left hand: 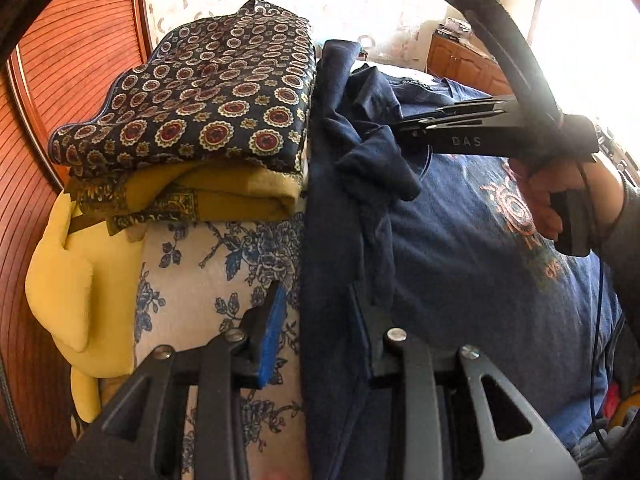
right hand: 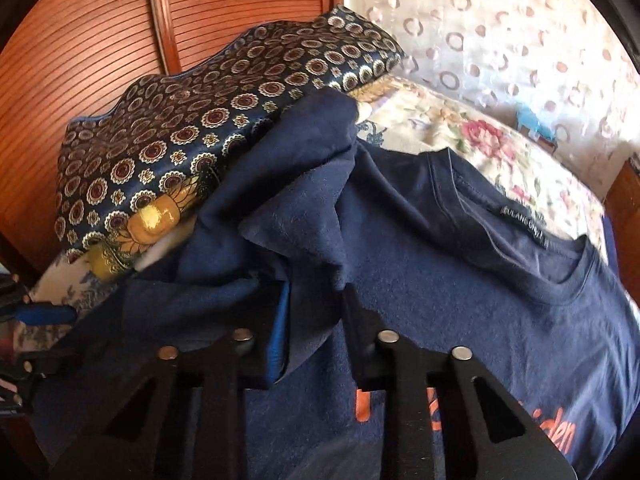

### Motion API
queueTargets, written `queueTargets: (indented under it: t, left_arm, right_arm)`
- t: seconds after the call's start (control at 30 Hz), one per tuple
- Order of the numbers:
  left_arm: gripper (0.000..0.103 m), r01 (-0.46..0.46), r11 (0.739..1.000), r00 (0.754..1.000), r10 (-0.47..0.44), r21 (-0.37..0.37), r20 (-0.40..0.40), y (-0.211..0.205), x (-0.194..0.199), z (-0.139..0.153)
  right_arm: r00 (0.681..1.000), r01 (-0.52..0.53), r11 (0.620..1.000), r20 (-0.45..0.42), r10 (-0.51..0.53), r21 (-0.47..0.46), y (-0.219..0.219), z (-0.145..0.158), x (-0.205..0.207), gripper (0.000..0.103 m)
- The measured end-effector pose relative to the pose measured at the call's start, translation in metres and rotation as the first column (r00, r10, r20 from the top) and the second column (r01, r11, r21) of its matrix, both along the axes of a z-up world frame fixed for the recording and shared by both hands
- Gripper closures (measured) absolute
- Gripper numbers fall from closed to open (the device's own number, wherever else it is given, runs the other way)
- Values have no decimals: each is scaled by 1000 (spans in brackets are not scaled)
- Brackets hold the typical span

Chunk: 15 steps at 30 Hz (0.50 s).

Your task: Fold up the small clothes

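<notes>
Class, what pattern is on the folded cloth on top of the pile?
Dark navy with rows of round medallions, red-centred and cream-edged, on the folded cloth; clearest in the left wrist view.

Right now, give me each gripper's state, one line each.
Left gripper: closed on the navy T-shirt edge.
Right gripper: closed on a fold of the same shirt.

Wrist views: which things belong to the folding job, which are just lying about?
In the job:
navy T-shirt
left tongs, gripping the shirt's edge
right tongs, closed on a fold of the shirt

Lying about:
folded patterned scarf
yellow cloth under the scarf
yellow cushion
floral bedspread
curtain
</notes>
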<state>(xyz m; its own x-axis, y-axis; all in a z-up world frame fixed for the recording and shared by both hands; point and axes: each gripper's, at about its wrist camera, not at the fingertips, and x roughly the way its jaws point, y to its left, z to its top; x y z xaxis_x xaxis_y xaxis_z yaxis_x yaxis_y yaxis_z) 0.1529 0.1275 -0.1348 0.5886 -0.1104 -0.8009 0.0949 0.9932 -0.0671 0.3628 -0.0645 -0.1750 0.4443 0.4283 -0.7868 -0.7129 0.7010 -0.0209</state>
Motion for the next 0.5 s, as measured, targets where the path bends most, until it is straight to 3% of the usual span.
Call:
queueTargets:
  t: [0.07, 0.23, 0.33, 0.4, 0.5]
  left_arm:
    - [73, -4, 1000, 1000, 4, 1, 5, -2, 1, -1]
    - [73, -12, 1000, 1000, 12, -19, 19, 1, -1, -2]
    - [73, -14, 1000, 1000, 14, -16, 24, 2, -2, -2]
    - [72, -18, 1000, 1000, 18, -17, 26, 2, -2, -2]
    - [72, -20, 1000, 999, 21, -15, 31, 2, -2, -2]
  right_arm:
    - [1000, 12, 1000, 25, -13, 13, -7, 2, 0, 95]
    - [985, 160, 986, 56, -162, 45, -46, 9, 1, 95]
    - [982, 177, 983, 50, -180, 59, -63, 8, 2, 92]
    - [976, 204, 978, 66, -206, 31, -65, 7, 5, 61]
    - [974, 211, 976, 66, -215, 61, -74, 10, 7, 58]
